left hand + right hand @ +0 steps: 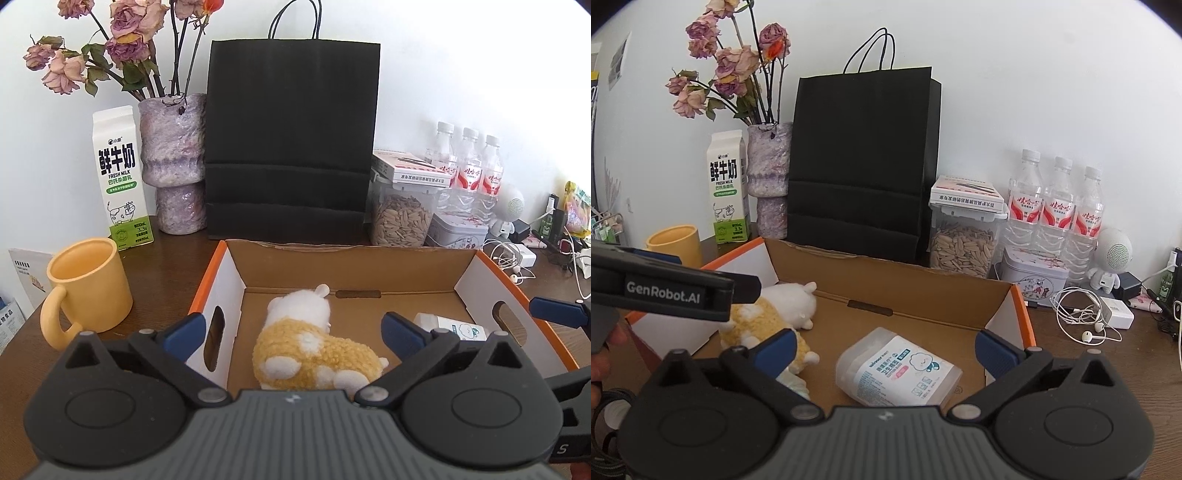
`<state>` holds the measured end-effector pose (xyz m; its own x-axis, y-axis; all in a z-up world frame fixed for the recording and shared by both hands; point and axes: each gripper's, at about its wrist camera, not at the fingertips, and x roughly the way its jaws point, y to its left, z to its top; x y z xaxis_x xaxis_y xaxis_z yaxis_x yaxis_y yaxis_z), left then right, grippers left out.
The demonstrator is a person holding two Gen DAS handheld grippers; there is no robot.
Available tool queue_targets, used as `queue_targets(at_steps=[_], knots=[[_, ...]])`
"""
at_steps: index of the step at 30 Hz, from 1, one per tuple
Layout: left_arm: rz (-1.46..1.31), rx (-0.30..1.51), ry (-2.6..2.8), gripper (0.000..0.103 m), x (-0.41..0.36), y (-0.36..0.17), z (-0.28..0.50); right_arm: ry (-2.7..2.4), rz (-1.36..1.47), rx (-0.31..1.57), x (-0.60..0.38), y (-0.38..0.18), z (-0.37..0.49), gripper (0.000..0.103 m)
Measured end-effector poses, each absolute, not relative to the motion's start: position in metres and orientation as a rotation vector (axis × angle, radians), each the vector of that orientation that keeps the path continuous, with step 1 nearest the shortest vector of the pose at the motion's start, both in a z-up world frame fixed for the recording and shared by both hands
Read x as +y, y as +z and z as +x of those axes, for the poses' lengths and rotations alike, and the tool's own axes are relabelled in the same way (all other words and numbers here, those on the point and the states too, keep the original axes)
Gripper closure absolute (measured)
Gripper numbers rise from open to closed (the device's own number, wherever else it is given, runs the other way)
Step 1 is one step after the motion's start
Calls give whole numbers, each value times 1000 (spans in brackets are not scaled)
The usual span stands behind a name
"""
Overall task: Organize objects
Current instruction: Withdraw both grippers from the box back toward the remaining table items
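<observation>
Because both grippers stand with jaws fully spread and nothing pressed between the pads, neither tool carries a load. The left gripper (291, 328) hangs over the near edge of the cardboard box (354, 266); just beyond and between its fingers the plush toy (314, 343) lies on its side on the box floor. The right gripper (886, 345) hangs beside it, and the cotton swab container (897, 369) lies tilted on the box floor between and just beyond its fingers, free of both pads. Judging from this layout, both items are already deposited in the box, which serves as the collecting bin.

To the left of the left gripper, outside the box wall, the yellow mug (90, 286) stands upright on the wooden desk (173, 243); it is probably the next candidate for collection. Farther off, along the wall, stand the milk carton (120, 177), the vase (175, 162) and the black paper bag (291, 140). To the far right are the seed jar (962, 247) and three water bottles (1054, 206), likely stored items.
</observation>
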<state>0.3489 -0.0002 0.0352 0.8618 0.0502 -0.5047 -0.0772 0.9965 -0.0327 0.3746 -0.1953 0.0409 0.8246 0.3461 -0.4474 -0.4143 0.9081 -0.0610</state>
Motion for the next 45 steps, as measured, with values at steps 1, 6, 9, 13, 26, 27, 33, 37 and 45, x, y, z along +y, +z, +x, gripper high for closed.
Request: queue_targets(at_steps=[1, 6, 9, 13, 26, 27, 33, 37, 45], knots=[[-54, 528, 67, 0, -1, 36, 346, 406, -159, 442, -195, 42, 372, 0], [-61, 536, 68, 0, -3, 37, 325, 408, -157, 440, -199, 45, 355, 0], [-67, 542, 68, 0, -4, 39, 310, 407, -152, 438, -202, 48, 342, 0], [-67, 555, 72, 0, -6, 41, 290, 404, -140, 436, -208, 52, 323, 0], [-60, 568, 88, 0, -11, 51, 218, 400, -113, 446, -228, 60, 251, 0], [-61, 570, 89, 0, -11, 51, 213, 400, -112, 447, -230, 60, 246, 0], [-58, 591, 93, 0, -11, 47, 188, 399, -111, 459, -236, 57, 219, 0], [-57, 608, 94, 0, -10, 42, 177, 401, -114, 470, -239, 53, 205, 0], [-62, 626, 104, 0, -6, 35, 157, 412, -116, 487, -239, 47, 183, 0]])
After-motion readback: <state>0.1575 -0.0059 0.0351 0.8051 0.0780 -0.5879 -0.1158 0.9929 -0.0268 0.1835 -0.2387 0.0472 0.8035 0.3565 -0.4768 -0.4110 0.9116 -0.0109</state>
